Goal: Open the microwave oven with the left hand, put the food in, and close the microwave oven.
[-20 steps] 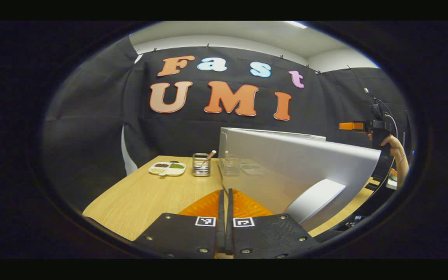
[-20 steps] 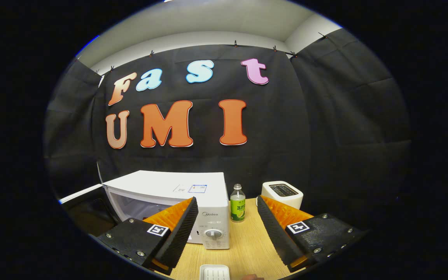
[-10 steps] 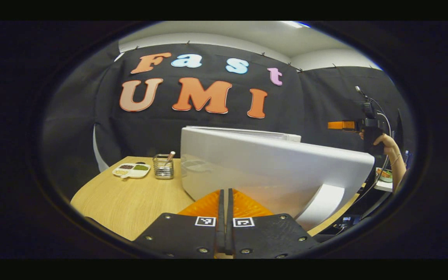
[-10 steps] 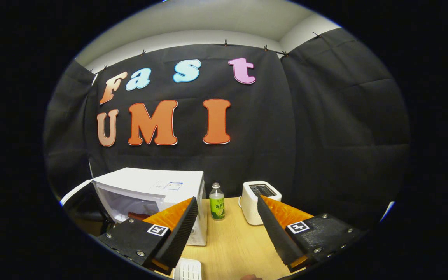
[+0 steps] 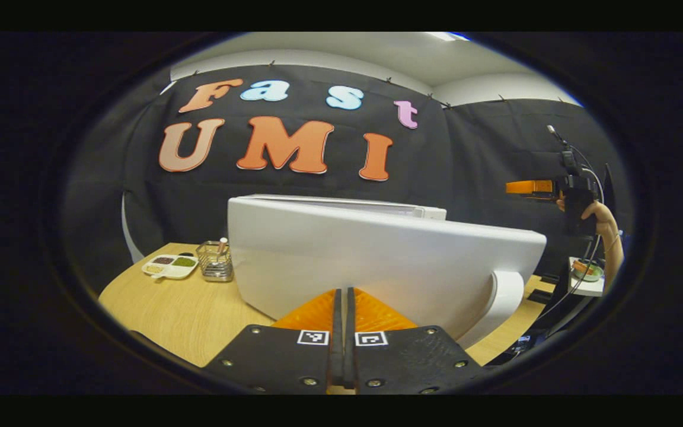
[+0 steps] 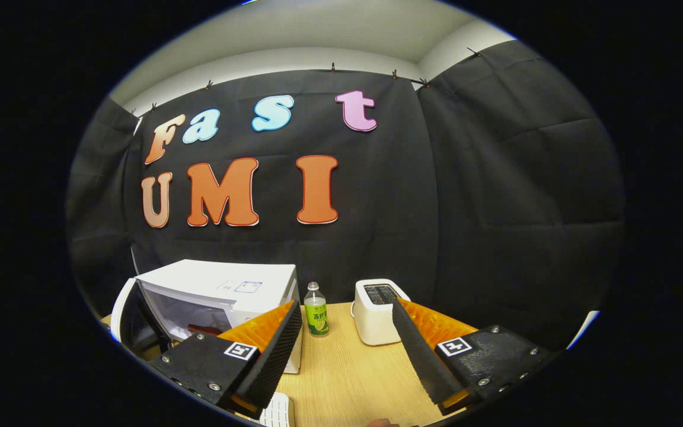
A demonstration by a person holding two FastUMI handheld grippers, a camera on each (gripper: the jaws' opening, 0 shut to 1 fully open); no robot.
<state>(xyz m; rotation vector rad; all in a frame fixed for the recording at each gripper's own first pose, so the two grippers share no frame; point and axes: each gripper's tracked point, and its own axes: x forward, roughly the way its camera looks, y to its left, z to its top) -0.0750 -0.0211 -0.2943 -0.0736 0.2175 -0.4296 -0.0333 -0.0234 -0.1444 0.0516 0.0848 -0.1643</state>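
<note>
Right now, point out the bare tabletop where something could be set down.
Bare wood lies between the microwave and the toaster, in front of the bottle. More lies left of the open microwave door, nearer than the divided dish and wire holder. The back edge is crowded.

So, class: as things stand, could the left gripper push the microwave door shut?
Probably yes. The left gripper, fingers together, sits right up against the outer face of the half-open door, with nothing seen between them. The right gripper is open and held off to the side, clear of the door's swing.
</note>
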